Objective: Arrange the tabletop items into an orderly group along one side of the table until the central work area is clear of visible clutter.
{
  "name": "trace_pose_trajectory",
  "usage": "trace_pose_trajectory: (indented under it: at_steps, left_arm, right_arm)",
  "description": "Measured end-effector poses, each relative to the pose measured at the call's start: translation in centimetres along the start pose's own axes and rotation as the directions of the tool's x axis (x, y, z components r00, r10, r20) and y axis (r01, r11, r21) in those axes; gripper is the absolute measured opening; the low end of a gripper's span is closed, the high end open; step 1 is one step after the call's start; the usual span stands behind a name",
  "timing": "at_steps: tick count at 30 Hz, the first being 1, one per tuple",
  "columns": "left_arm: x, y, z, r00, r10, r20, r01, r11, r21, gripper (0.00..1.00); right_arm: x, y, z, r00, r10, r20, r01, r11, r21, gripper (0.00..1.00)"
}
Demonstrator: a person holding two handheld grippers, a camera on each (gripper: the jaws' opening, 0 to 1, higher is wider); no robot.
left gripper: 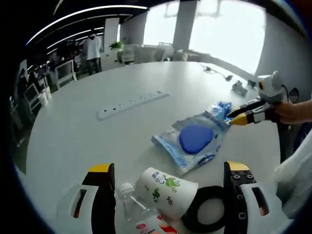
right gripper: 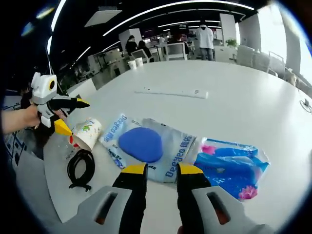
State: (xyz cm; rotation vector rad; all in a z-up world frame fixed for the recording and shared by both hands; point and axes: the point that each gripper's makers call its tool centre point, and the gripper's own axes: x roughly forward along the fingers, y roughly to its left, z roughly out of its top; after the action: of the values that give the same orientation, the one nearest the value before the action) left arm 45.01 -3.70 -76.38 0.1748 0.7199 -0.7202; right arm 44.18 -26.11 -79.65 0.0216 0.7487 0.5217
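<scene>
My left gripper (left gripper: 170, 192) stands wide open at the near table edge. Between its jaws lie a tipped paper cup (left gripper: 165, 187) with green print, a clear plastic bottle (left gripper: 130, 197) and a black ring (left gripper: 207, 214). Beyond them lies a blue-and-white plastic pack (left gripper: 195, 141) with a blue oval inside. A smaller blue packet (left gripper: 219, 110) lies further off. My right gripper (left gripper: 233, 118), held by a hand, points at that packet. In the right gripper view my right gripper (right gripper: 162, 170) hovers just short of the pack (right gripper: 146, 146) and the blue-pink packet (right gripper: 231, 163), its jaws narrowly apart and empty. The left gripper (right gripper: 73, 115) is above the cup (right gripper: 87, 134).
A white power strip (left gripper: 131, 103) lies across the middle of the white table (left gripper: 73, 146). Small items and a cable (left gripper: 239, 87) sit near the far right edge. Chairs, desks and standing people are beyond the table. The black ring (right gripper: 80, 168) lies near the table edge.
</scene>
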Motion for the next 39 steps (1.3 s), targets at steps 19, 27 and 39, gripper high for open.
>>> trace_pose_trajectory:
  at_steps: [19, 27, 39]
  left_arm:
    - [-1.7, 0.2, -4.1, 0.983, 0.18, -0.046, -0.164, 0.956, 0.241, 0.59]
    - [-1.7, 0.4, -4.2, 0.973, 0.228, -0.024, -0.219, 0.955, 0.201, 0.32]
    - [-1.7, -0.2, -3.6, 0.978, 0.206, -0.021, -0.201, 0.97, 0.139, 0.0]
  right_arm:
    - [-1.0, 0.3, -1.6, 1.0, 0.002, -0.005, -0.001, 0.998, 0.057, 0.2]
    - [-1.5, 0.4, -3.1, 1.0, -0.003, -0.021, 0.005, 0.996, 0.095, 0.2]
    - [-2.1, 0.1, -4.1, 1.0, -0.007, -0.026, 0.012, 0.987, 0.162, 0.2]
